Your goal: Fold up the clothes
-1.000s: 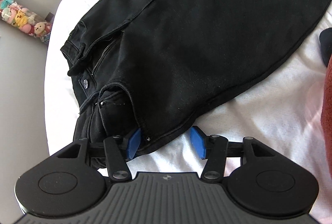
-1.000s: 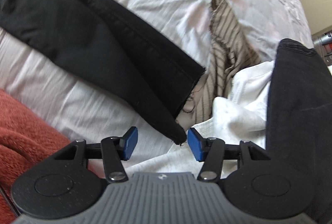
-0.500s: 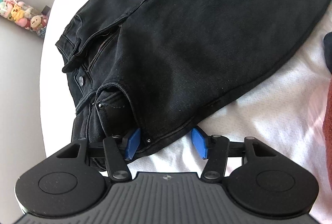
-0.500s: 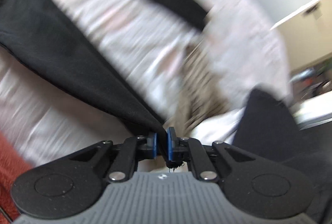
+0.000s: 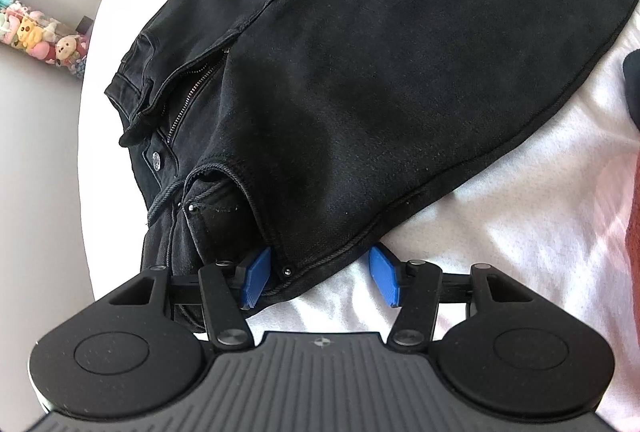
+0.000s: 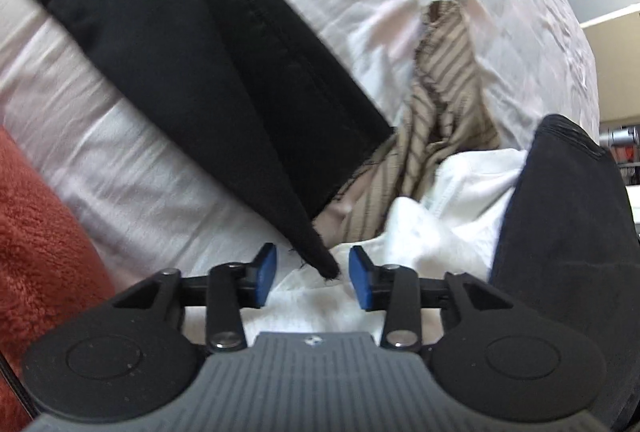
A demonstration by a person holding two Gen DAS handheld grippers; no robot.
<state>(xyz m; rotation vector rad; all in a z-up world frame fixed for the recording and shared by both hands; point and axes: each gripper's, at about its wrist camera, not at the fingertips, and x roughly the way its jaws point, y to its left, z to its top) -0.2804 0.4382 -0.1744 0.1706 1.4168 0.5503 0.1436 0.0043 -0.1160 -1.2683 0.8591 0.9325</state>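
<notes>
- Jeans [image 5: 400, 72]: black, spread on a bed [image 5: 500, 240] with a white sheet. Waist end sits centre-left in the left wrist view, fly unzipped, button showing. One leg hem [image 6: 320, 264] reaches the bottom centre of the right wrist view.
- Left tool [image 5: 316, 280]: jaws apart, straddling the side seam at the waist corner. The left pad lies against the denim by the pocket rivet; the right pad stands off the cloth over bare sheet. No pinch yet. Looks placed to take the waist corner as one end of a fold.
- Right tool [image 6: 310, 276]: jaws opening, frayed hem corner between them, neither pad pressing on it. Nothing held.
- Judgement: a tool at each end of one leg suggests a lengthwise fold, waist and hem lifted together. The right grip likely needs retaking, deeper on the hem, since only the tip lies between the pads.
- Clutter at the hem end: striped cloth [image 6: 440, 104] and white garment [image 6: 460, 200] centre right, another dark garment [image 6: 568, 232] at right edge, rust blanket [image 6: 36, 240] lower left. Risk: the right tool catches the white garment under the hem.
- Small plush toys [image 5: 40, 36] at the left edge, off the bed.
</notes>
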